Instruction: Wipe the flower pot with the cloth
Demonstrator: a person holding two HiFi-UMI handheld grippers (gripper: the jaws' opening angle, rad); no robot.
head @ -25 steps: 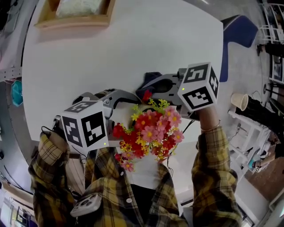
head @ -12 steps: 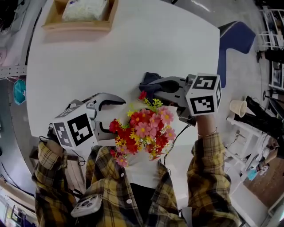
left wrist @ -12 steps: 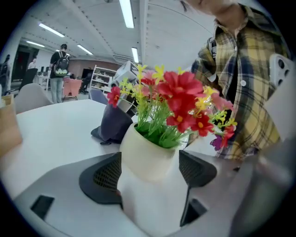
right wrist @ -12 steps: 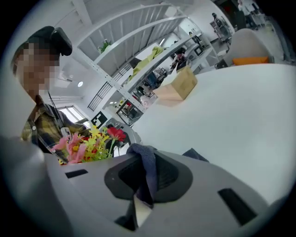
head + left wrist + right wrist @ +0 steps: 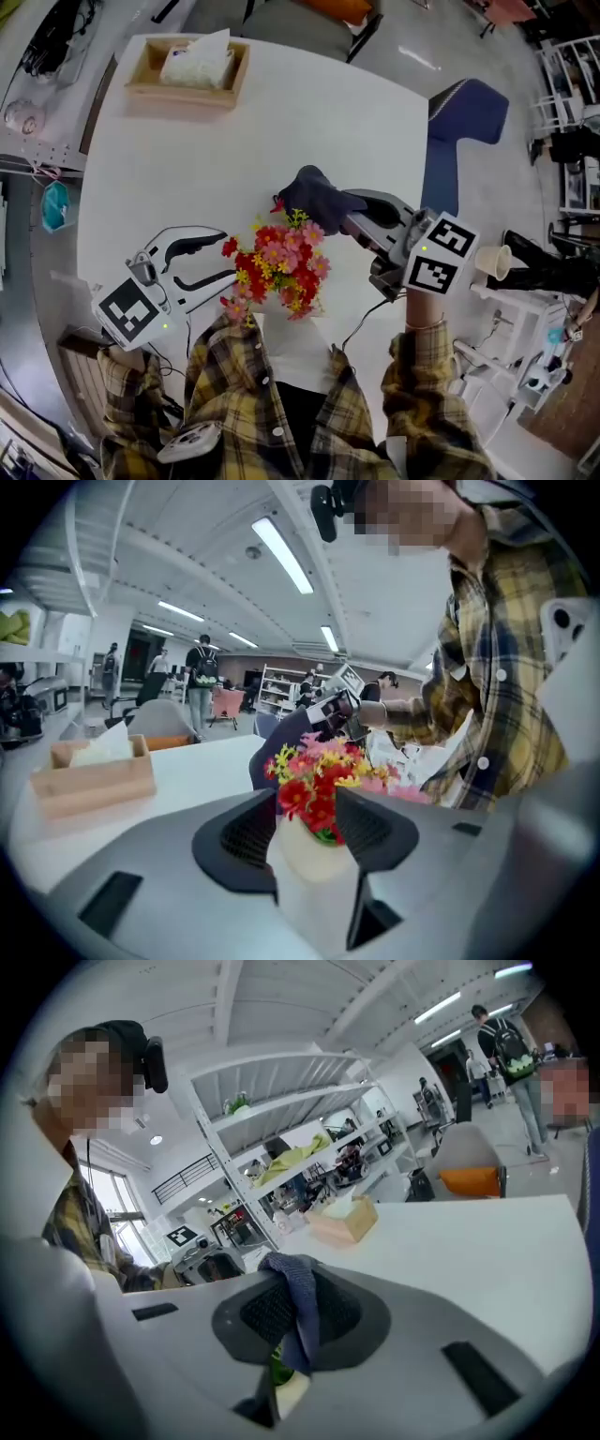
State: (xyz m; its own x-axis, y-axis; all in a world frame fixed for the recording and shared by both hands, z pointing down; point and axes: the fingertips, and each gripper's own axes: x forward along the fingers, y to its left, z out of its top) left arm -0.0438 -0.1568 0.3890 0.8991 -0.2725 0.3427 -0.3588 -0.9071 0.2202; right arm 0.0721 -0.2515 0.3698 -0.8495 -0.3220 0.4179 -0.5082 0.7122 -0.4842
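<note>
Red, pink and yellow flowers (image 5: 277, 267) hide the pot in the head view. In the left gripper view the white flower pot (image 5: 314, 869) stands between the jaws of my left gripper (image 5: 309, 810), which are closing, and both pads touch its sides. In the head view that left gripper (image 5: 221, 260) reaches in from the left under the blooms. My right gripper (image 5: 330, 202) is shut on a dark blue cloth (image 5: 314, 195) just behind the flowers. The cloth (image 5: 296, 1307) hangs between the right gripper's (image 5: 291, 1299) pads, with a bit of the pot (image 5: 289, 1387) below.
The white table (image 5: 187, 159) carries a wooden tray with a tissue pack (image 5: 192, 66) at its far left corner. A blue chair (image 5: 464, 117) stands at the table's right side. A paper cup (image 5: 494, 262) sits on a stand to the right. People walk in the background.
Both grippers have risen and tilted up. The left jaws, wide open beside the flowers before, have narrowed around the pot. The right gripper still carries the cloth behind the flowers.
</note>
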